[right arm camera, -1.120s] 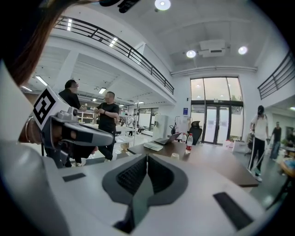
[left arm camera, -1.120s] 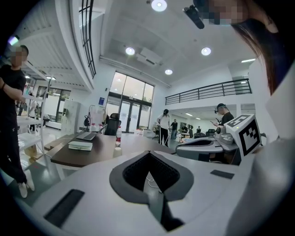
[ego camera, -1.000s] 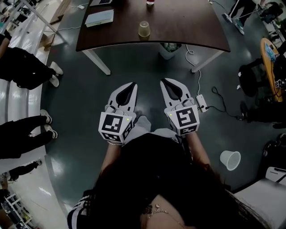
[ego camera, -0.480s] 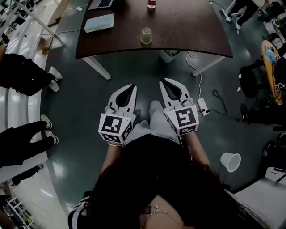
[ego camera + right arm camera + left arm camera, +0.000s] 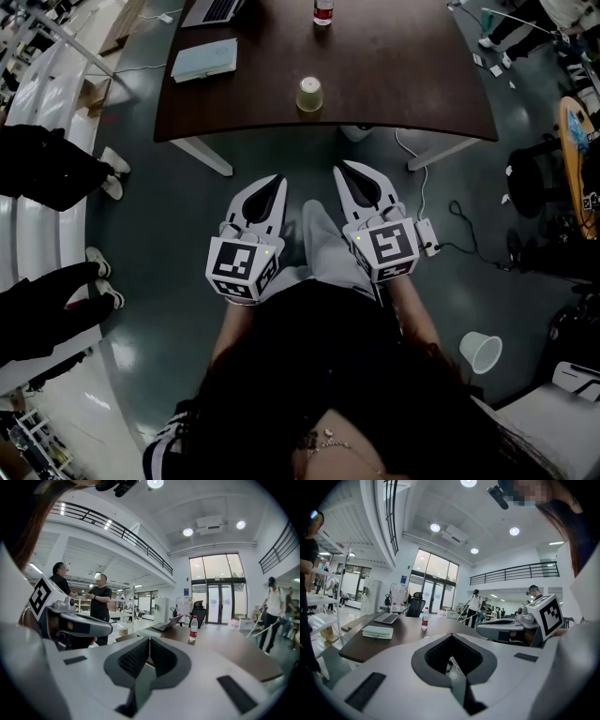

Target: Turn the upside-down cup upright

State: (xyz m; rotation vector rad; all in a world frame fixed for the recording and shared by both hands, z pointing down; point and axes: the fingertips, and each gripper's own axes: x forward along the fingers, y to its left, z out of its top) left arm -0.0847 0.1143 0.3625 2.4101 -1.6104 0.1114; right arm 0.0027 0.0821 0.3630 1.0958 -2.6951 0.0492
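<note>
The yellowish see-through plastic cup (image 5: 310,95) sits upside down on the dark brown wooden table (image 5: 403,84), close to the table's near edge and well apart from both grippers. That spot looks like the main risk. The cup looks light, so a clumsy poke from the side would probably slide it or tip it off the edge before anything gets a hold. Squeezing hard could also dent the thin wall. It looks tapered, with the wide rim flat on the tabletop and the narrower base facing up.

Farther back on the table are a pale blue closed book (image 5: 204,60) and a clear bottle with a red label (image 5: 323,11), neither crowding the cup.

The left gripper (image 5: 277,178) and the right gripper (image 5: 342,169) are side by side over the grey floor. Both are clenched tight with nothing between the jaws, so they'd need to open before going in.

A white paper cup (image 5: 481,352) lies on the floor off to the right, which could be mistaken for the target.
</note>
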